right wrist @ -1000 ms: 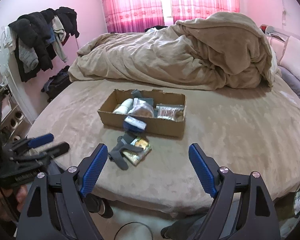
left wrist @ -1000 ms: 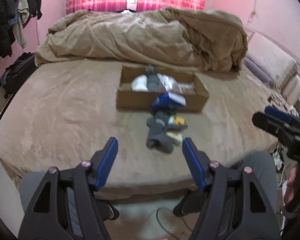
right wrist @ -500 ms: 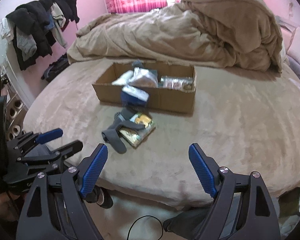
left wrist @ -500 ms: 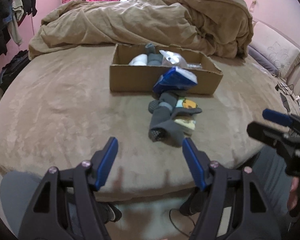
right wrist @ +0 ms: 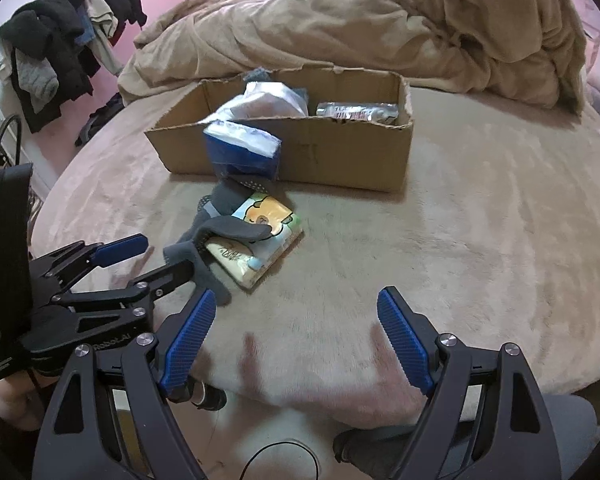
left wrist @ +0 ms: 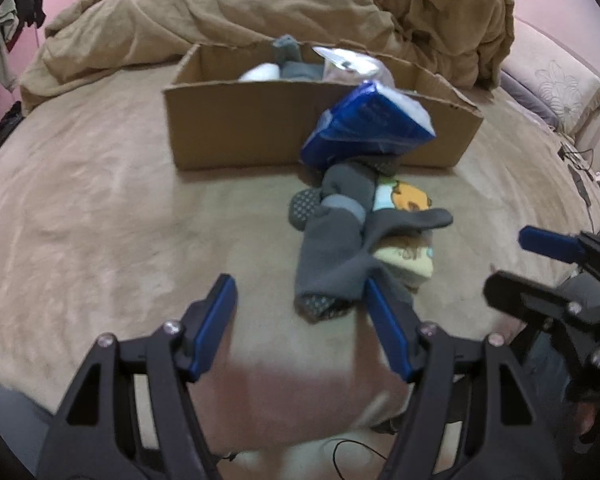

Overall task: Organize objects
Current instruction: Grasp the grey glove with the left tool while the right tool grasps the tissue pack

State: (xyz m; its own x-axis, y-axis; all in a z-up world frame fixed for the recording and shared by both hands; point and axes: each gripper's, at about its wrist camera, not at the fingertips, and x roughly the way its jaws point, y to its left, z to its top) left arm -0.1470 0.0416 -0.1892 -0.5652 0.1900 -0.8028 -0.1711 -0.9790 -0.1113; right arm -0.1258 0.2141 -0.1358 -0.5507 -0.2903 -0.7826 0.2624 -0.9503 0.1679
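— On the bed, in front of the cardboard box (left wrist: pixel 260 120), what's there?

— Grey socks (left wrist: pixel 340 248) draped over a cartoon-print pack (right wrist: pixel 260 236), w/ a blue-and-white pack (left wrist: pixel 368 124) leaning on the box's front wall just behind them. All outside the box.

— And in the box?

— A white bundle, something grey, clear wrapped pkgs. Can't tell more.

— Your left gripper (left wrist: pixel 300 320)?

— Jaws apart, roughly mid-spread, nothing in them. The sock's near end sits just past my right-side pad, not pinched.

— Right gripper (right wrist: pixel 296 336)?

— Wide open, empty, over bare bedspread (right wrist: pixel 480 240) beside the socks.

— Background?

— Rumpled tan duvet (right wrist: pixel 360 20) behind the box, clothes (right wrist: pixel 60 40) hanging at the pink wall.
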